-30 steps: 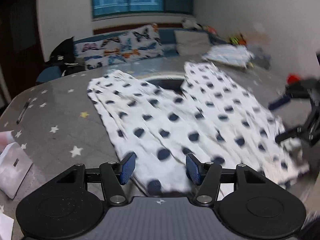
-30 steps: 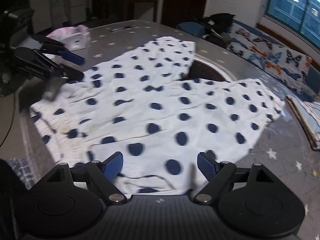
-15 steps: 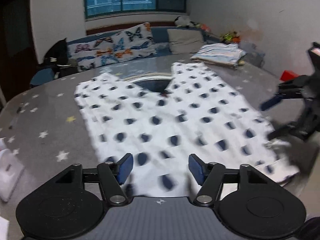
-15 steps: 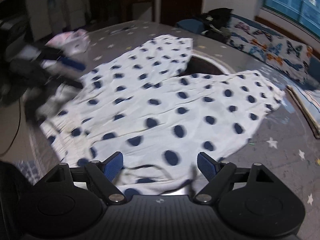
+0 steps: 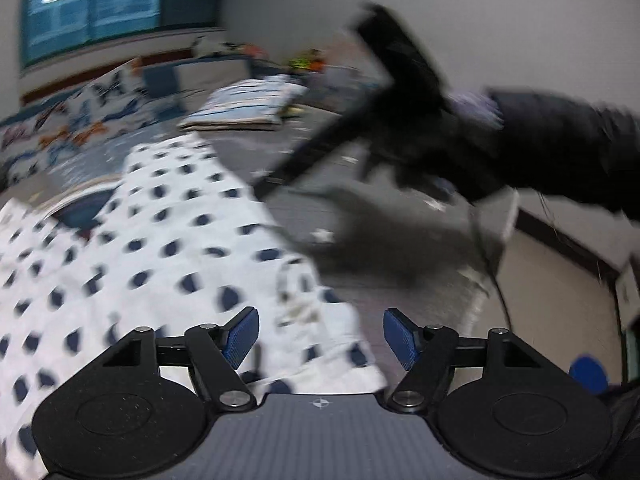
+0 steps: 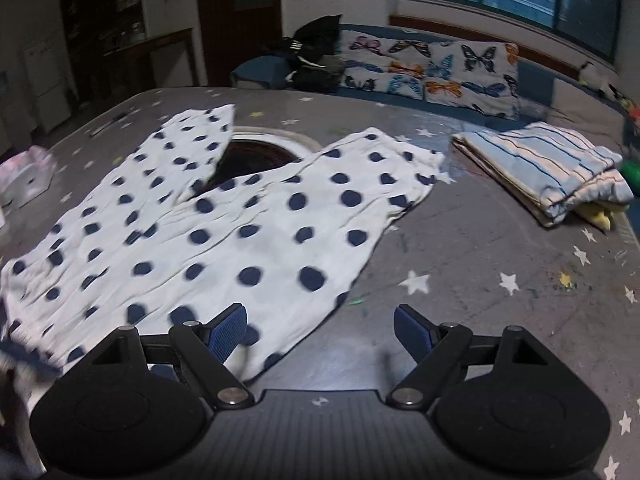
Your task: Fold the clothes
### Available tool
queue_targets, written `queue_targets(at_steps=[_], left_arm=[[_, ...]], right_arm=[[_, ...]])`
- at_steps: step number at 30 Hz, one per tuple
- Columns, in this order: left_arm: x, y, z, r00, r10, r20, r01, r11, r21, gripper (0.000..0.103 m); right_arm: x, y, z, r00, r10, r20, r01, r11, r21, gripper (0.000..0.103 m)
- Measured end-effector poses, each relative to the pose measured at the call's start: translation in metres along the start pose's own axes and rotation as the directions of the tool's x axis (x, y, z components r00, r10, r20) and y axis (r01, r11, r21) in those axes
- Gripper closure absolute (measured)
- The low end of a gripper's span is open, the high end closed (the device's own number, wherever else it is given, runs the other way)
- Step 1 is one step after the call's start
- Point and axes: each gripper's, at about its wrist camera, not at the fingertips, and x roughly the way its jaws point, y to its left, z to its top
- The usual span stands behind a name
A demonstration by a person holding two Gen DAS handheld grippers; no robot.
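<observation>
White trousers with dark blue dots (image 6: pixel 240 232) lie spread flat on the grey, star-printed table (image 6: pixel 500 248). In the right wrist view my right gripper (image 6: pixel 320 332) is open above the trousers' near right edge; its left pad is over cloth and its right pad over bare table. Seen from the left wrist, my left gripper (image 5: pixel 320 338) is open over the waist corner of the trousers (image 5: pixel 168 256), with nothing pinched. The right gripper (image 5: pixel 392 92), held by a hand in a dark sleeve (image 5: pixel 560 148), crosses the upper right as a blur.
A folded striped blue cloth (image 6: pixel 552 172) lies at the table's far right. A dark round opening (image 6: pixel 256 156) shows between the trouser legs. Butterfly cushions (image 6: pixel 432 68) and a black bag (image 6: pixel 316 52) sit on the bench behind. A pale bag (image 6: pixel 24 176) lies at the left.
Both views have swung to the right along the trousers' near edge. My left jaws stand a little wider. The right gripper now looms large and blurred in the left wrist view.
</observation>
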Motion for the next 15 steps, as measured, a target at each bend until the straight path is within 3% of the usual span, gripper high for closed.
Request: queue_targets(at_steps=[4,7,9,12,15], left_arm=[[0.018,-0.017,-0.004,0.999,-0.009,-0.050,0.012,0.998,0.058,0.044],[0.031,-0.017,-0.009,0.996,0.027,-0.086,-0.021,0.998,0.066,0.051],[0.030,-0.014,-0.009,0.996,0.033,-0.079,-0.028,0.998,0.061,0.065],[0.029,0.003,-0.005,0.997,-0.004,-0.082,0.003,1.000,-0.020,0.079],[0.023,0.019,-0.003,0.997,-0.048,-0.064,0.040,0.993,-0.112,0.085]], right_arm=[[0.015,-0.016,0.009,1.000,-0.021,-0.001,0.021,1.000,0.022,0.025],[0.026,-0.031,0.018,1.000,-0.028,0.005,0.028,0.998,0.051,0.026],[0.037,-0.044,0.026,0.999,-0.034,0.008,0.033,0.996,0.088,0.030],[0.053,-0.061,0.038,0.999,-0.045,0.011,0.043,0.990,0.131,0.035],[0.072,-0.079,0.055,0.998,-0.051,0.020,0.047,0.982,0.181,0.040]])
